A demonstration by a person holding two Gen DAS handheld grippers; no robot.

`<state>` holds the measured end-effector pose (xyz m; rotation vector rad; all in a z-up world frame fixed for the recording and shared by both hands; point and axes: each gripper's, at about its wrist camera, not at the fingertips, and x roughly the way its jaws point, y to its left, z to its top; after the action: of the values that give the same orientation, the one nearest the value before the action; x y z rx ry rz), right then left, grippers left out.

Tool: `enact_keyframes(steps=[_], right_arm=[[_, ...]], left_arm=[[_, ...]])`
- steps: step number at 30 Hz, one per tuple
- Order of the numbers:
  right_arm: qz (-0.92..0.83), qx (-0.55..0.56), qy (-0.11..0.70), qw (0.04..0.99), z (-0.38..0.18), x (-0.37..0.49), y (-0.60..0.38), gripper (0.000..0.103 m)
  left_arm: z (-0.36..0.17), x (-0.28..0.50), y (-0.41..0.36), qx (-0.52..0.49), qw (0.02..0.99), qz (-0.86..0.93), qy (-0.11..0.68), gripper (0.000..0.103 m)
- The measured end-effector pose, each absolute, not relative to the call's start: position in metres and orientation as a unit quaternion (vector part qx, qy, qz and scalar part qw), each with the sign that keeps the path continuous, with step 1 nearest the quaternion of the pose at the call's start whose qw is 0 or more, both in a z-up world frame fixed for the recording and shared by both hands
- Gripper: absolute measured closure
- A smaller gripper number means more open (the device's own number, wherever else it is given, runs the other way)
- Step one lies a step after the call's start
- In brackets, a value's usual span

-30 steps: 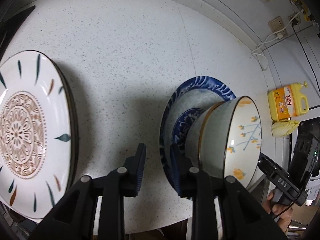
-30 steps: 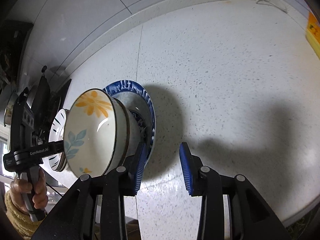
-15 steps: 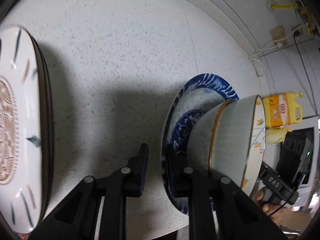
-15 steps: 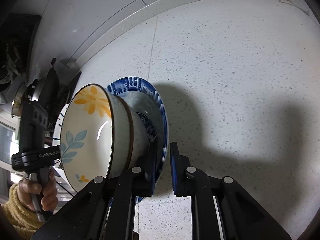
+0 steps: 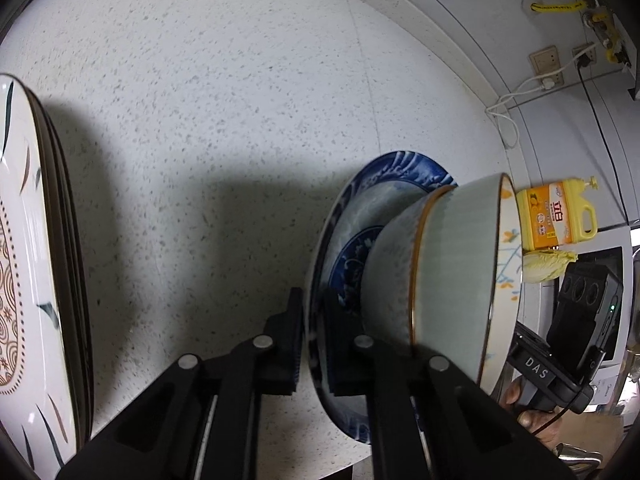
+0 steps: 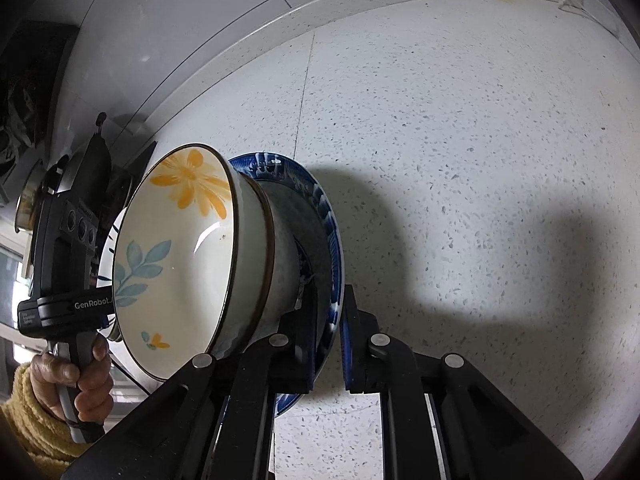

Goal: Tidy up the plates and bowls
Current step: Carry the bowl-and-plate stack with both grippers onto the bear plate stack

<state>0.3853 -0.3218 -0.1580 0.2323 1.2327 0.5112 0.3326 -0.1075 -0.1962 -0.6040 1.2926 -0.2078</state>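
Note:
A blue patterned plate [image 5: 400,168] lies on the speckled counter and carries two stacked bowls. The lower bowl [image 5: 388,248] is speckled grey with a brown rim, and the upper bowl [image 5: 456,264] is pale green outside. The right wrist view shows that upper bowl [image 6: 176,248] with an orange flower and blue leaves inside. My left gripper [image 5: 314,344] has its jaws closing on the plate's near rim, pads against it. From the other side my right gripper [image 6: 330,336] is shut on the rim of the same blue plate [image 6: 272,162].
A stack of white patterned plates [image 5: 24,240] lies at the far left. A yellow detergent bottle [image 5: 556,216] and a yellow cloth [image 5: 548,264] stand by the wall, under sockets with white cables [image 5: 548,64]. A hand [image 6: 76,376] in a yellow sleeve holds the left gripper's handle.
Both grippers' jaws have closed from wide apart onto the blue plate's rim. Both have come closer to it, and the white plates have slid toward the left edge of the left wrist view.

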Motion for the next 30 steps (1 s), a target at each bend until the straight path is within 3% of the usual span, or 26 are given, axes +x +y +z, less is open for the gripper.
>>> enact_keyframes(steps=[14, 22, 30], right_arm=[[0.225, 0.092, 0.546, 0.802, -0.111, 0.388, -0.302, 0.093], [0.296, 0.064, 0.537, 0.788, -0.089, 0.382, -0.204, 0.093], [0.356, 0.036, 0.560, 0.747, -0.112, 0.368, -0.099, 0.093]], left_arm=[[-0.137, 0.320, -0.054, -0.298, 0.777, -0.099, 0.545, 0.096], [-0.104, 0.265, 0.057, -0.302, 0.799, -0.028, 0.520, 0.096], [-0.120, 0.224, 0.145, -0.309, 0.795, 0.026, 0.521, 0.096]])
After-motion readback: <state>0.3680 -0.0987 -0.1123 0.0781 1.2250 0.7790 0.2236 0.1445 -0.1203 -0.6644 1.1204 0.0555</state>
